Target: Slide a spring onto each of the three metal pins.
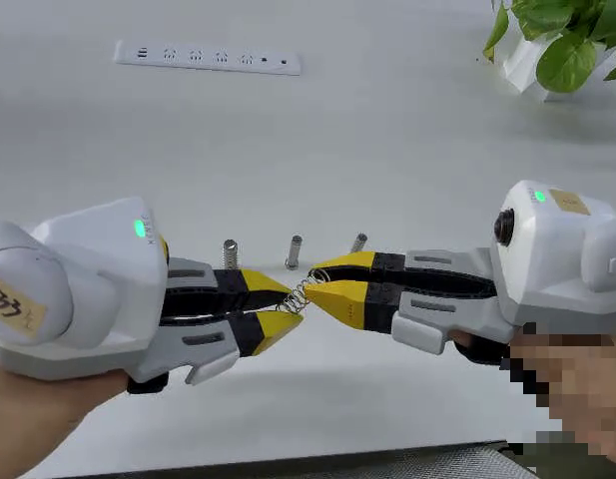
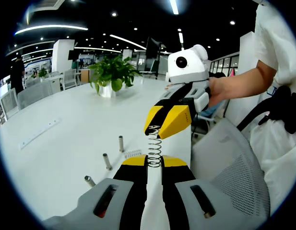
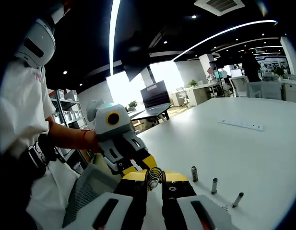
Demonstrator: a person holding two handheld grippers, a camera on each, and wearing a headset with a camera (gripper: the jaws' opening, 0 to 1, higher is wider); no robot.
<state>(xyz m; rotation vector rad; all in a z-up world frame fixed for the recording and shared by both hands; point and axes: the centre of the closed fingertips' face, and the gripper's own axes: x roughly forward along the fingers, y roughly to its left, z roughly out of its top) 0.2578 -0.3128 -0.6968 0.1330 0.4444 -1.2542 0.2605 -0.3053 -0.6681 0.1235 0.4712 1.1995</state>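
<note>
Opposed gripper views share the spring (image 2: 154, 146); head view overhead.

The left gripper (image 1: 288, 305) and the right gripper (image 1: 312, 281) have white bodies, black jaws with yellow tips, and a green light. The spring (image 1: 302, 291) and pins (image 1: 294, 251) are silver-grey. The table (image 1: 387, 130) and strip (image 1: 206, 57) are white; the plant (image 1: 567, 40) is green in a white pot (image 1: 522, 65).

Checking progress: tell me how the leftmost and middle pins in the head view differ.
The leftmost pin looks ribbed with coils, seemingly already loaded; the middle pin is smooth and bare. The leftmost pin stands behind the left gripper; the middle pin stands behind the spring clamped between that and the right gripper. Both stand upright on the white table.
</note>
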